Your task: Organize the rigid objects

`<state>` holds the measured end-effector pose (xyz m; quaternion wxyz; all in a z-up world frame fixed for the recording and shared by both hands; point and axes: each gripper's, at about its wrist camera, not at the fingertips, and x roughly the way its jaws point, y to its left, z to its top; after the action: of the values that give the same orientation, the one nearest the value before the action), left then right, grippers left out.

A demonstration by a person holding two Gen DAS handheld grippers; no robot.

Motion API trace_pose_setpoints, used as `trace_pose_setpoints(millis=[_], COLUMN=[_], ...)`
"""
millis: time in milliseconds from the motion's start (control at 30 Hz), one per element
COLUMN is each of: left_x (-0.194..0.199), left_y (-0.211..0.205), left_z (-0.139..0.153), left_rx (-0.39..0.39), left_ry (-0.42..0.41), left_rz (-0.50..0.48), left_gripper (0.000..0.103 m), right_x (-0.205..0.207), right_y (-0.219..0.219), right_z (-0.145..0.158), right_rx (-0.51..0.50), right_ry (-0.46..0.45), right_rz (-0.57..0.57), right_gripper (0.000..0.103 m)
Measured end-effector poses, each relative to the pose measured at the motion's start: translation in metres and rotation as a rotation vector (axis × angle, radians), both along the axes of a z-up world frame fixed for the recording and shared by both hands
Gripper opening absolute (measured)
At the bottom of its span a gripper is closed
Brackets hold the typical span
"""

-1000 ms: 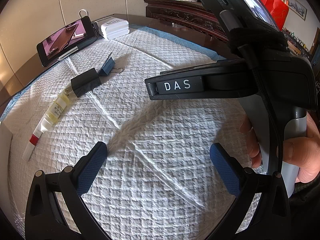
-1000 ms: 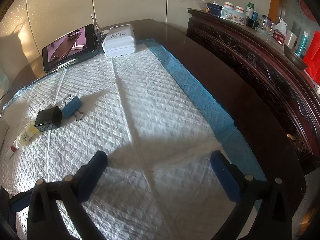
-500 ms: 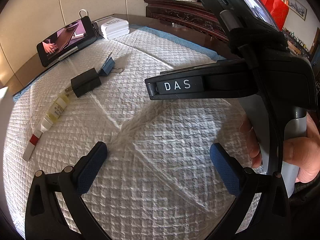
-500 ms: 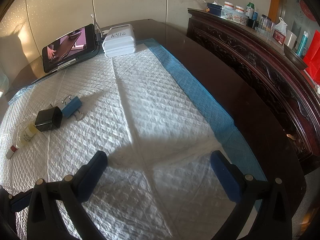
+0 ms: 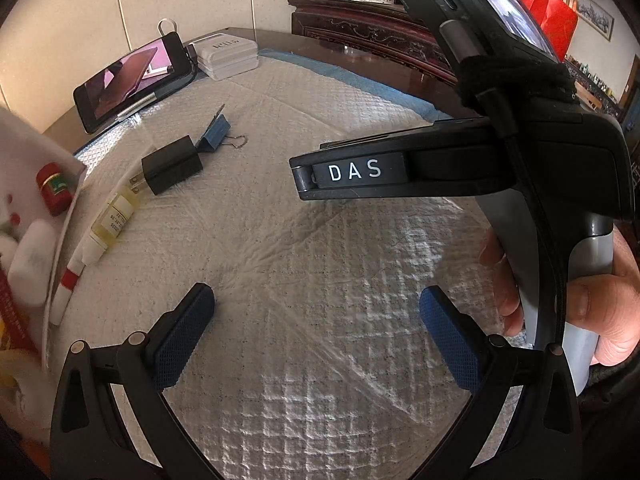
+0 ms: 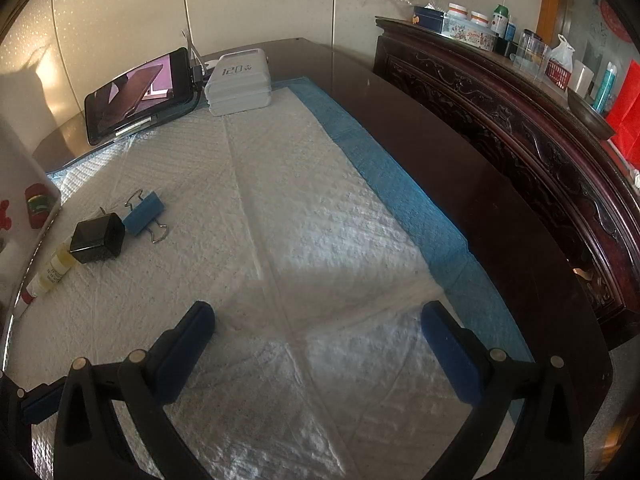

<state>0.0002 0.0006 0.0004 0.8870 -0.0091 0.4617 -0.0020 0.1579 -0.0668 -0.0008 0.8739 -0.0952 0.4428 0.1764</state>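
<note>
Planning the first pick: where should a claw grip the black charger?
Grip the charger across its two flat side faces, coming from above. Its boxy body lies flat on the pad; avoid the prong end beside the bottle and the clip end.

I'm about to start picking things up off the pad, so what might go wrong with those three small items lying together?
The black charger touches the blue binder clip and its prongs meet the small dropper bottle; gripping one may drag the others. The round bottle could roll away. The white container at the pad's left edge crowds the left gripper, and the right gripper must cross the pad.
</note>
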Motion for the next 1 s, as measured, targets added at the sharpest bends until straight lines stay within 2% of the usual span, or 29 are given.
trace_pose_setpoints(millis=[1000], left_x=[0.0010], left_y=[0.0008], left_z=[0.0011], left_rx=[0.000], left_ry=[0.000], left_rz=[-0.002], left_gripper=[0.103], right_x=[-0.0004], right_y=[0.0008], right_z=[0.0009], right_rx=[0.000], right_ry=[0.000], right_rz=[0.000], right_gripper=[0.103])
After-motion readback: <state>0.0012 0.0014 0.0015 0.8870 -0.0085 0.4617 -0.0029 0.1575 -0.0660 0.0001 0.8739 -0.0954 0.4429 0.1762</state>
